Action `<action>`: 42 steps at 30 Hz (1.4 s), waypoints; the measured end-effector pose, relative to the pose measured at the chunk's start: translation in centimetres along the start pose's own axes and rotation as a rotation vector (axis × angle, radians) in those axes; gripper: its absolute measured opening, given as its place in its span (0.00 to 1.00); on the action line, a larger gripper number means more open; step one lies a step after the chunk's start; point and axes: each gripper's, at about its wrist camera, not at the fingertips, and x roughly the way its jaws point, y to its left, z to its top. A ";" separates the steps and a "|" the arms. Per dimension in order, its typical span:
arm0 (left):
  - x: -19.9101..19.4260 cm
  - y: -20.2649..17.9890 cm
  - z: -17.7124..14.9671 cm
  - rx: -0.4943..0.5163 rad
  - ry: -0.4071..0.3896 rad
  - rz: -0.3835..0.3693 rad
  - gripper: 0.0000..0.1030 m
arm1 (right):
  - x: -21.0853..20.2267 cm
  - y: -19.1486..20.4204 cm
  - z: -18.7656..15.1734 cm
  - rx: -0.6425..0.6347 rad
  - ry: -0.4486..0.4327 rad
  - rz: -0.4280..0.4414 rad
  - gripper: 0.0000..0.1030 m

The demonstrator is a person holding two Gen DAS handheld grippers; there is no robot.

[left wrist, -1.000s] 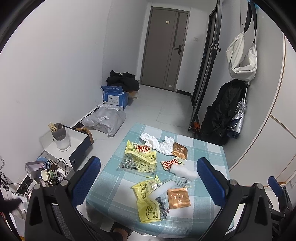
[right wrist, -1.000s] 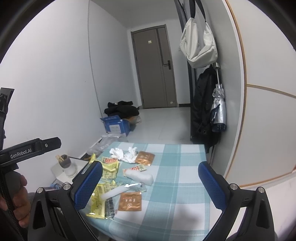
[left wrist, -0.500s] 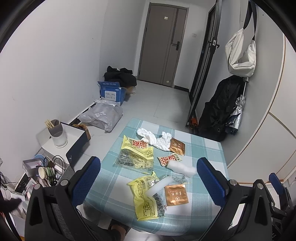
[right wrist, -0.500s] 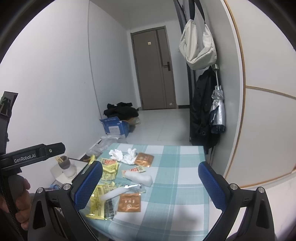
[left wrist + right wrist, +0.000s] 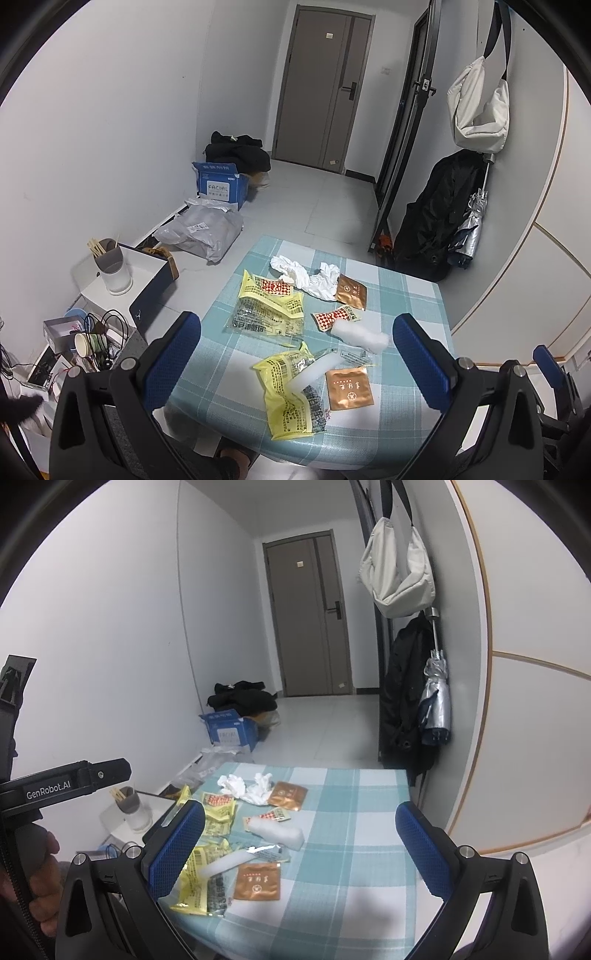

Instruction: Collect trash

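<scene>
Both tools, left [image 5: 295,354] and right [image 5: 301,843], gape empty above the table [image 5: 406,295]; pinch the lower-centre brown sachet [image 5: 349,387] by its edge.

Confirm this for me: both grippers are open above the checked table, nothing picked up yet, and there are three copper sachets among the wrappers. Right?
Not quite: there are two copper sachets, not three. The left wrist view shows one by the crumpled tissue and one near the front edge. The rest holds: left gripper and right gripper are open above the table, holding nothing.
</scene>
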 end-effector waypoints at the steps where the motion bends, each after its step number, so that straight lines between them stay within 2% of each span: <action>1: 0.0 0.0 0.0 0.002 0.000 -0.002 0.99 | 0.1 0.0 0.0 0.002 0.005 -0.001 1.00; 12: 1.0 0.0 -0.2 0.011 0.010 -0.017 0.99 | 0.6 0.0 0.0 0.011 -0.004 -0.001 1.00; 15: 1.8 0.4 -0.5 0.002 0.038 -0.032 0.99 | 1.1 -0.2 -0.1 0.026 0.004 0.009 1.00; 22: 6.1 3.9 -1.6 -0.135 0.245 -0.100 0.99 | 3.3 -0.5 -0.9 0.038 0.065 0.017 1.00; 28: 10.0 5.9 -3.6 -0.168 0.450 -0.138 0.97 | 6.0 -1.2 -1.8 0.081 0.164 0.086 1.00; 31: 11.4 5.8 -4.9 -0.146 0.543 -0.173 0.90 | 6.9 -1.4 -2.0 0.096 0.200 0.092 1.00; 34: 12.6 5.9 -5.7 -0.144 0.600 -0.186 0.81 | 7.8 -1.5 -2.2 0.101 0.232 0.094 1.00; 38: 13.9 6.1 -5.6 -0.160 0.625 -0.195 0.64 | 8.6 -1.6 -2.4 0.116 0.265 0.126 1.00; 40: 14.1 5.9 -5.5 -0.152 0.621 -0.212 0.60 | 8.6 -1.5 -2.4 0.111 0.265 0.135 1.00; 42: 14.3 5.5 -5.3 -0.132 0.617 -0.213 0.49 | 8.6 -1.3 -2.4 0.103 0.266 0.142 1.00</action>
